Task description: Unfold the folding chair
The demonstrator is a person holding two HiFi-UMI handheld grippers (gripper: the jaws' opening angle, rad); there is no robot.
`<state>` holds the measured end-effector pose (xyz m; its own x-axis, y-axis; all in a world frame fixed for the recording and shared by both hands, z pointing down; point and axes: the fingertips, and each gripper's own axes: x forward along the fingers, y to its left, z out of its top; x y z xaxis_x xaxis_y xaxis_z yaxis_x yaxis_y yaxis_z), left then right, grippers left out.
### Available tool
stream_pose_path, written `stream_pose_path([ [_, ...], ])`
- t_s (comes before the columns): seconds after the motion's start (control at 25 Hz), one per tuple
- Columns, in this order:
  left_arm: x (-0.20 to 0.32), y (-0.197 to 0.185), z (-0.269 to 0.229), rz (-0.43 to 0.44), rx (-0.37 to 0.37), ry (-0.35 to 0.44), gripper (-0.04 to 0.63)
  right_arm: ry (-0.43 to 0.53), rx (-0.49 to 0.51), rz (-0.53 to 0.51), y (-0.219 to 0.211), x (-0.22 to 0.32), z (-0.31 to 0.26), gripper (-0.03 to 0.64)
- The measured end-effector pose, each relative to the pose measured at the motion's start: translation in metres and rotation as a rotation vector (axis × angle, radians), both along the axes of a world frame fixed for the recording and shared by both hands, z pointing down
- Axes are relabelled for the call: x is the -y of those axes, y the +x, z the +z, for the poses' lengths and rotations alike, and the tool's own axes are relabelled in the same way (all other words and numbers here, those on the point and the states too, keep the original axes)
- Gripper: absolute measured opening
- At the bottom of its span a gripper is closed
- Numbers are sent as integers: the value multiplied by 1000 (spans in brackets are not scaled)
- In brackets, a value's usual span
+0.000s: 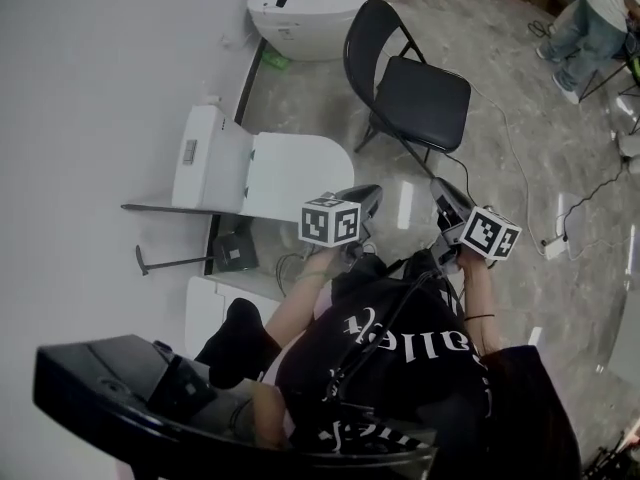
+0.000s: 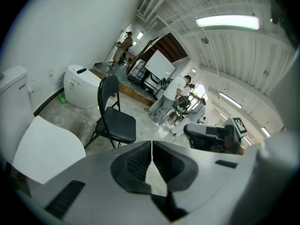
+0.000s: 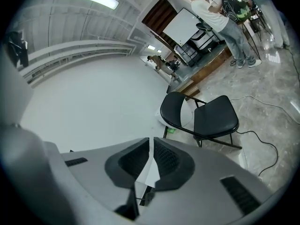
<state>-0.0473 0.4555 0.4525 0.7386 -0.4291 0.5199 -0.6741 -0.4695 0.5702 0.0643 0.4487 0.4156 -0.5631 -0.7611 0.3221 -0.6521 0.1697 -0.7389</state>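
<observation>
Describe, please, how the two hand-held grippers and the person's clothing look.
Both the left hand-held gripper and the right hand-held gripper have pale grey shells with black ribbed pads. Each carries a white cube with black square markers. The person wears a black top with white lettering.

folding chair [image 1: 425, 98]: black, thin metal-looking tube frame, seat and back smooth with a dull sheen | floor [image 1: 520, 188]: grey marbled, polished, mirrors the lights | toilet [image 1: 320, 18]: white, smooth, glossy | wall [image 1: 90, 88]: plain matt white | left gripper [image 2: 151, 159]: matt grey plastic shell, black ribbed pads [image 2: 137, 161]
</observation>
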Motion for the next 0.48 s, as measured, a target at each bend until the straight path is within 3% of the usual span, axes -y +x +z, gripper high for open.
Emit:
stream_pose_path([
  [0.28, 14, 1, -38, 30, -67, 78, 12, 14, -43, 2, -17, -2, -12, 40],
  [0.48, 15, 21, -53, 38, -90, 97, 12, 26, -83, -11, -9, -5, -19, 40],
])
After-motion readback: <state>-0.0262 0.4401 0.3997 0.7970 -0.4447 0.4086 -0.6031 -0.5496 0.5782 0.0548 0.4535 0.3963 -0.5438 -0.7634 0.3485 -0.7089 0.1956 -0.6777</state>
